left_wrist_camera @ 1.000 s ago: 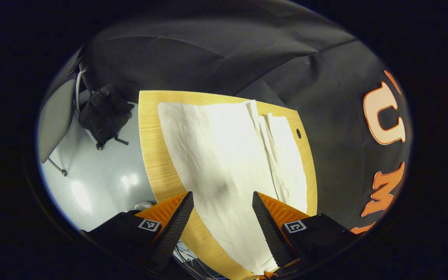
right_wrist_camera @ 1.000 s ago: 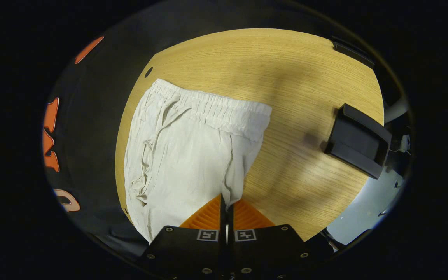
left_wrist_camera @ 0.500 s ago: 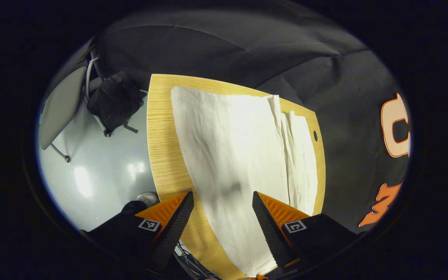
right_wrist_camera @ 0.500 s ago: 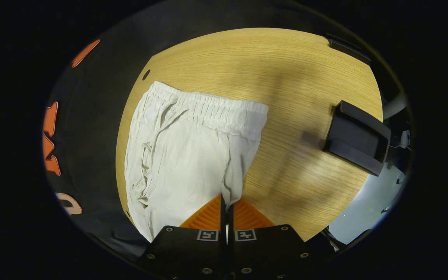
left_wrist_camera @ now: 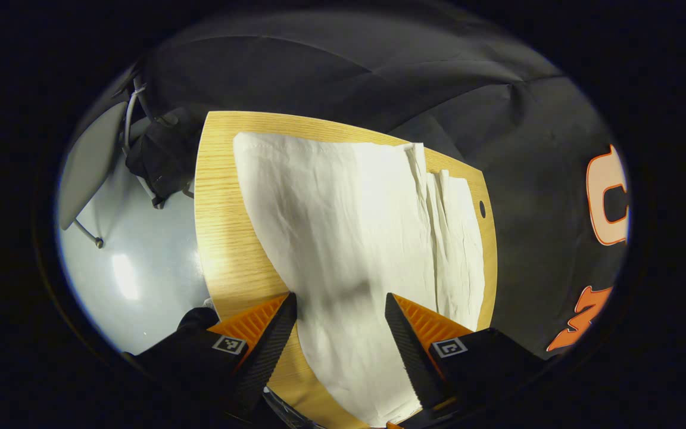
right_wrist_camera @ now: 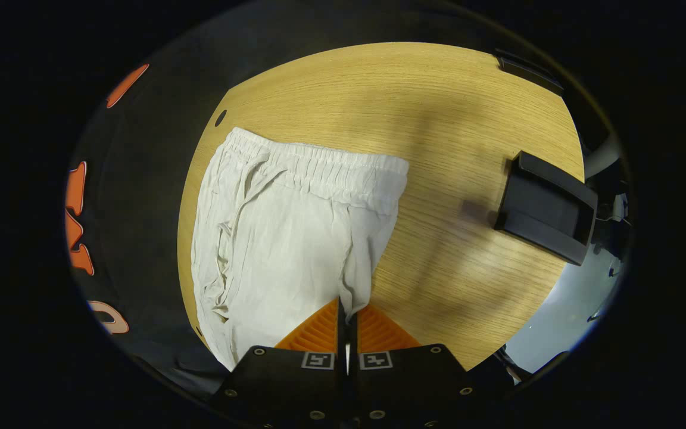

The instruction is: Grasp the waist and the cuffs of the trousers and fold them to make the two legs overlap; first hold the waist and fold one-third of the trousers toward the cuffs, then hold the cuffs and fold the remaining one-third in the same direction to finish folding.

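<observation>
Left gripper view, from its left side: a grey chair (left_wrist_camera: pixel 87 173) stands on the pale glossy floor (left_wrist_camera: pixel 134 280), with a dark bag (left_wrist_camera: pixel 161 161) hanging or leaning just beside it, near the edge of the wooden tabletop (left_wrist_camera: pixel 224 238). The white trousers (left_wrist_camera: pixel 349 238) lie flat along the tabletop, the legs running away from the camera toward the far edge, where the cuff ends sit; one leg lies mostly over the other, and a narrow strip of the lower leg shows along the right side. A small dark hole (left_wrist_camera: pixel 482 208) in the tabletop sits just beside that strip. The left tool (left_wrist_camera: pixel 340 304) hangs low over the near part of the cloth with its jaws wide apart, gripping nothing; cloth shows in the gap between them, and whether the fingers touch it cannot be told. Right gripper view, from its left side: the waist end of the trousers (right_wrist_camera: pixel 295 232) lies near the left edge of the tabletop (right_wrist_camera: pixel 450 119), elastic waistband (right_wrist_camera: pixel 319 167) farthest from the camera, drawstring (right_wrist_camera: pixel 233 220) trailing down the left portion. The right tool (right_wrist_camera: pixel 346 310) is closed, jaws pressed together on a pinch of fabric at the near edge of the trousers. A black box-like holder (right_wrist_camera: pixel 548 208) rests on the tabletop well apart, to the right.
</observation>
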